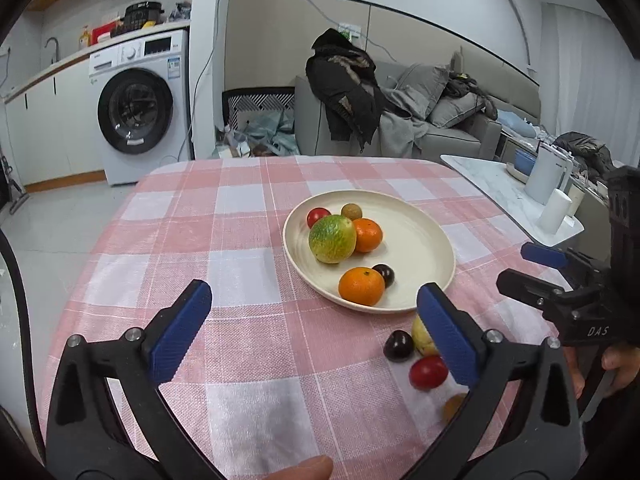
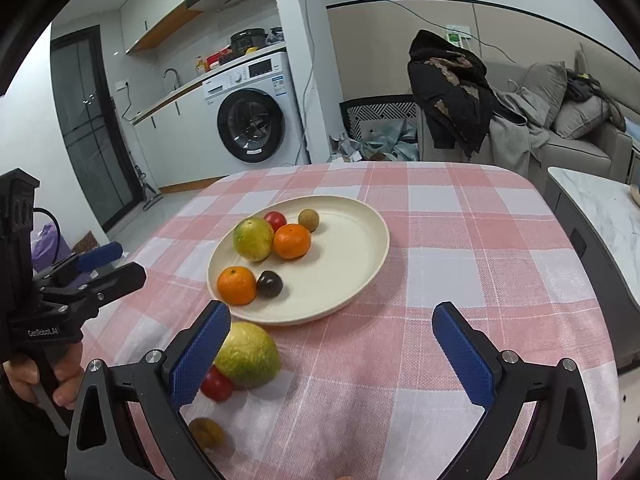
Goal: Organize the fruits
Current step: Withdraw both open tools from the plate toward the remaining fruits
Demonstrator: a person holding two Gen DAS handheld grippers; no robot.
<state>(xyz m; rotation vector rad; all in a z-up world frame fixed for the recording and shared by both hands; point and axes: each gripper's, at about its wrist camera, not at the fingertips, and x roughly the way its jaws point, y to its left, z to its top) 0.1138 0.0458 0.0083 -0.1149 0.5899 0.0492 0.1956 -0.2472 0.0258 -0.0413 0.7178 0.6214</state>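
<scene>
A cream plate [image 1: 416,240] [image 2: 348,240] on the pink checked tablecloth holds a green-yellow fruit [image 1: 332,239], two oranges [image 1: 362,286] [image 1: 368,235], a red tomato [image 1: 318,217], a dark plum [image 1: 385,274] and a small brown fruit [image 1: 351,212]. Off the plate, near its front edge, lie a green-yellow fruit [image 2: 248,354], a red tomato [image 2: 216,384], a dark plum [image 1: 399,345] and a small brown fruit [image 2: 206,432]. My left gripper [image 1: 312,332] is open and empty, left of these loose fruits. My right gripper [image 2: 332,352] is open and empty, just right of them.
A white marble side table [image 1: 500,196] with a kettle [image 1: 548,174] and cup stands to the right of the table. A washing machine [image 1: 140,104] and a sofa with clothes [image 1: 360,96] are beyond the far edge.
</scene>
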